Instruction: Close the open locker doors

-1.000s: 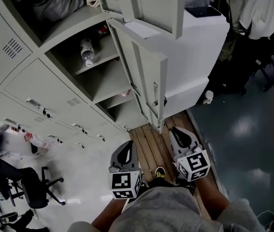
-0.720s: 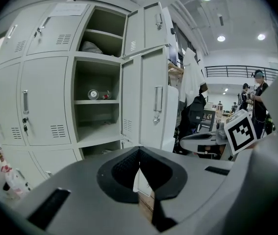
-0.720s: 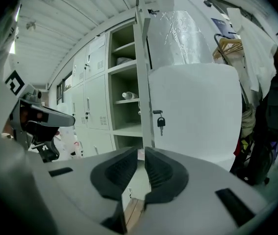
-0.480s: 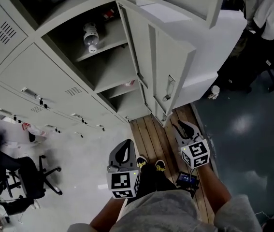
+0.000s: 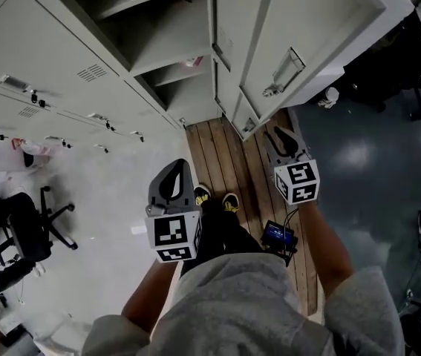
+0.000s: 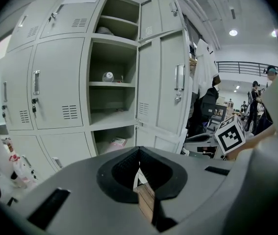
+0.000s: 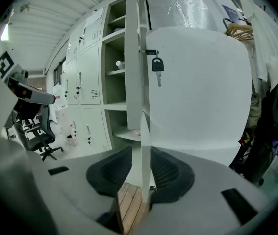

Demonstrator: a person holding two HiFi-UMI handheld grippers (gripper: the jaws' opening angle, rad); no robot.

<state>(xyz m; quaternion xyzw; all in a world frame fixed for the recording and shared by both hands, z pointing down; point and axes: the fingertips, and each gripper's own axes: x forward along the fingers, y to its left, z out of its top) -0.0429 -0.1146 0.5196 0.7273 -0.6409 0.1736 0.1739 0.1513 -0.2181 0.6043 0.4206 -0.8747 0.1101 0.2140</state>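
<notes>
The open light grey metal locker door [image 5: 307,35] stands out from the tall bank of grey metal lockers [image 5: 54,58], at the right of the open compartments, and it carries a silver handle [image 5: 284,69]. In the left gripper view another open grey door [image 6: 153,16] stands above it. A small dark key [image 7: 157,65] hangs at the door's edge. The right gripper [image 5: 284,141] is near the door's lower corner, over a strip of brown wooden floor planks [image 5: 221,158]. Its jaws are opening, and the thin edge of the door shows in the gap between them, but the pads do not press on it. The left gripper [image 5: 173,180] is beside it, away from the lockers, with its jaws pressed together on nothing. A clear plastic bottle [image 6: 108,76] lies on a shelf inside.
</notes>
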